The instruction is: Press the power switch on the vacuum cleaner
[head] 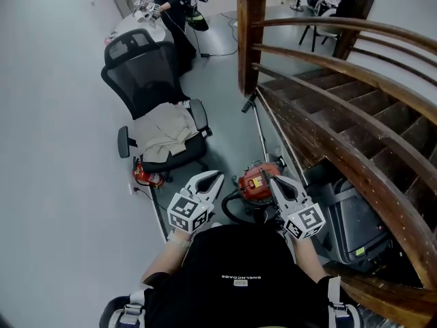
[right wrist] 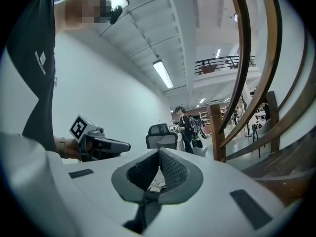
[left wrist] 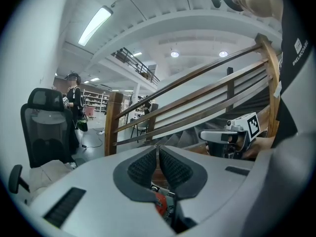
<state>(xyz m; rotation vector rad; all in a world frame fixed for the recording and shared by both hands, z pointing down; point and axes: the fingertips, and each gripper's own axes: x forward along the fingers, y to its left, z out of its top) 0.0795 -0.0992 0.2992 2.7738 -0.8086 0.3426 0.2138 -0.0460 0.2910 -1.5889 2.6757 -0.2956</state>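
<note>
Red vacuum cleaner [head: 256, 183] sits on the floor [head: 61, 183] at five o'clock from the office chair [head: 153, 108]; left tool [head: 216, 177] and right tool [head: 272, 179], both closed on nothing, flank it at nine and three o'clock; whether its switch is pressed doesn't show.

Floor count, head view:
- vacuum cleaner [head: 258, 182]: 1, red-topped, with 1 wand [head: 259, 132]
- grippers: 2, the left gripper [head: 216, 177] and the right gripper [head: 272, 180], each carrying 1 marker cube
- mesh-backed office chair [head: 143, 70]: 1, with 1 folded beige cloth [head: 164, 134] on its seat
- small red item [head: 146, 175] beside the chair base: 1, kind unclear
- wooden staircase [head: 355, 108]: 1, with 1 newel post [head: 251, 33]
- standing person [head: 174, 9] at the far end: 1

Left gripper view:
- tube light [left wrist: 97, 24]: 1
- round ceiling lights [left wrist: 175, 54]: 2
</note>
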